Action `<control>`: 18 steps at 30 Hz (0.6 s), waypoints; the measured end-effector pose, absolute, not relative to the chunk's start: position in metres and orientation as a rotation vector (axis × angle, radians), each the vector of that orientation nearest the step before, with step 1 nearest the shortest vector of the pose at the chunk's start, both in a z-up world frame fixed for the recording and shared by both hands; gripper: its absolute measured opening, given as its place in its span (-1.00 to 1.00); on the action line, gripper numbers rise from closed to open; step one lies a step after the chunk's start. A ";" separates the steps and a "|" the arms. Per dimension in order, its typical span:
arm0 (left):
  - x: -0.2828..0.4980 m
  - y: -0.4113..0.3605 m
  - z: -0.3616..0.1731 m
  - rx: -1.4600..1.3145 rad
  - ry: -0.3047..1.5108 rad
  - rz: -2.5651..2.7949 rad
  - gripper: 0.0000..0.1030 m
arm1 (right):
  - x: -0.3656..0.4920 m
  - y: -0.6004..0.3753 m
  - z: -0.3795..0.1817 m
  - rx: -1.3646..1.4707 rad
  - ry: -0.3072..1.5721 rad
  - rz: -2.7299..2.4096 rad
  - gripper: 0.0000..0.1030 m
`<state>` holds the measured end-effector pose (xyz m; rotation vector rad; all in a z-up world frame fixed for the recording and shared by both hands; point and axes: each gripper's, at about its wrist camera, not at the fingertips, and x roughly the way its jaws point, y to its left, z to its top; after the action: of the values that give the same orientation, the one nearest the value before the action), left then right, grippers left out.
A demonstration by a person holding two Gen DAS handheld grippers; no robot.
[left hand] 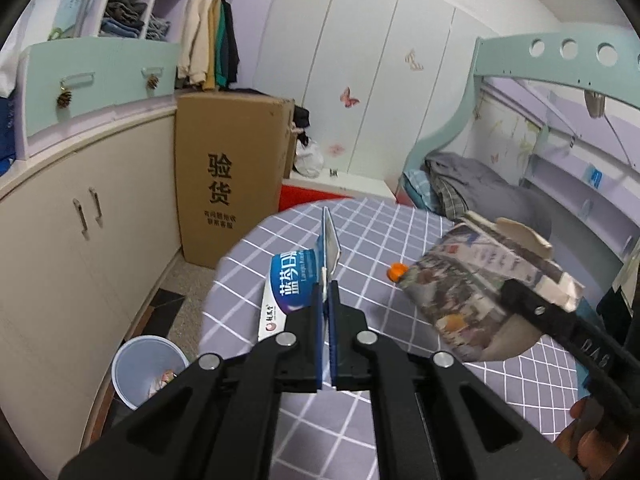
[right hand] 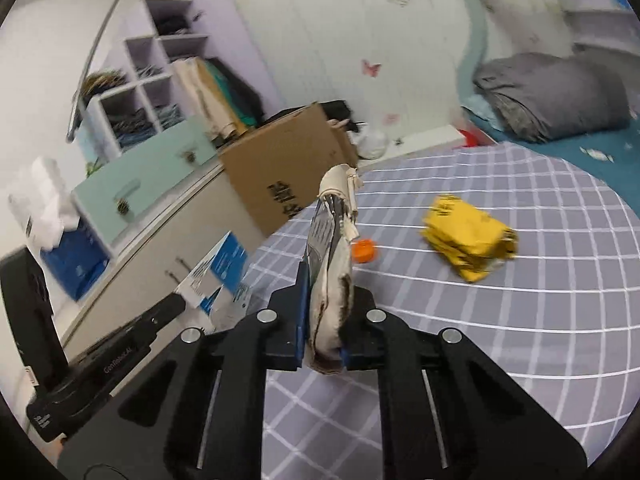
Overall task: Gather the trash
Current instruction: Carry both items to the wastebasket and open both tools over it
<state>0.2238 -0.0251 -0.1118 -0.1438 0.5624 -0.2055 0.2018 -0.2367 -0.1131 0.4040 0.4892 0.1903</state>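
My left gripper (left hand: 328, 280) pinches a toothpaste box (left hand: 296, 276) by its flap, long axis pointing away, my right gripper (right hand: 324, 276) clamps a crumpled carton (right hand: 330, 272) upright, above the checked tablecloth (right hand: 520, 320) near a bin (left hand: 140, 372).

This is a home bedroom. A bunk bed (left hand: 532, 128) with a grey quilt (right hand: 548, 96) stands here. Clothes (left hand: 212, 44) hang beside wardrobe doors (left hand: 360, 72).
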 end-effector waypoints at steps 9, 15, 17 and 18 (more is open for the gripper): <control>0.214 0.052 -0.113 -0.181 0.570 -0.096 -0.96 | 0.219 -0.121 -0.107 0.294 0.547 0.406 -0.76; 0.207 0.130 -0.126 -0.213 0.605 0.038 -0.95 | 0.232 -0.043 -0.116 0.248 0.598 0.540 -0.76; 0.207 0.157 -0.135 -0.234 0.623 0.076 -0.95 | 0.237 -0.012 -0.124 0.218 0.628 0.583 -0.76; 0.207 0.171 -0.141 -0.241 0.635 0.099 -0.95 | 0.240 0.003 -0.128 0.202 0.647 0.603 -0.76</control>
<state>0.2072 0.1712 -0.1415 -0.2413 0.6355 0.0987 0.2398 0.0031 -0.1280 0.2025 0.6466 0.6028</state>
